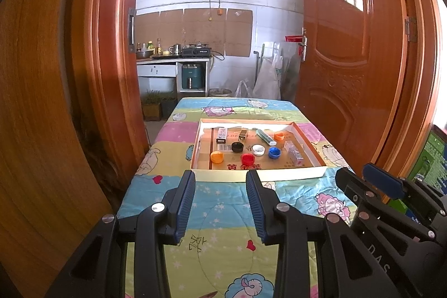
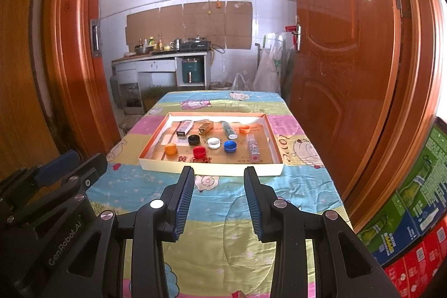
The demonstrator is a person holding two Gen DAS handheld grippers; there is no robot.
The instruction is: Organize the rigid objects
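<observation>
- Your left tongs point(image 1: 220, 178) sit low in the left wrist view, tips over the near rim of the tray point(image 1: 259, 174); the jaws stand apart with nothing between them.
- Your right tongs point(image 2: 219, 175) do the same in the right wrist view: parted and empty, tips just short of the tray's white near wall.
- Each tool shows in the other's view: the right one at lower right of the left view, the left one at lower left of the right view.
- The tray lies mid-frame on the bench point(image 1: 223, 214), which wears a cartoon-print cloth.
- In the tray's near row, left to right: orange cap point(image 1: 217, 157), red cap point(image 1: 247, 158), blue cap point(image 1: 274, 152), clear box point(image 1: 294, 153).
- Just behind them: black cap point(image 1: 237, 147) and white cap point(image 1: 258, 149).
- In the far row: a dark-and-white box point(image 1: 221, 136), a gold box point(image 1: 242, 135), a green tube point(image 1: 266, 137), and a second orange cap point(image 1: 279, 136) toward the upper right corner.
- All the pieces lie apart from each other, none touching the tongs.
- Wooden doors point(image 1: 349, 46) fill both sides of the frame; a kitchen counter point(image 1: 173, 59) sits beyond, upper middle.
- Printed cartons point(image 2: 413, 214) stack at the right edge of the right view.
</observation>
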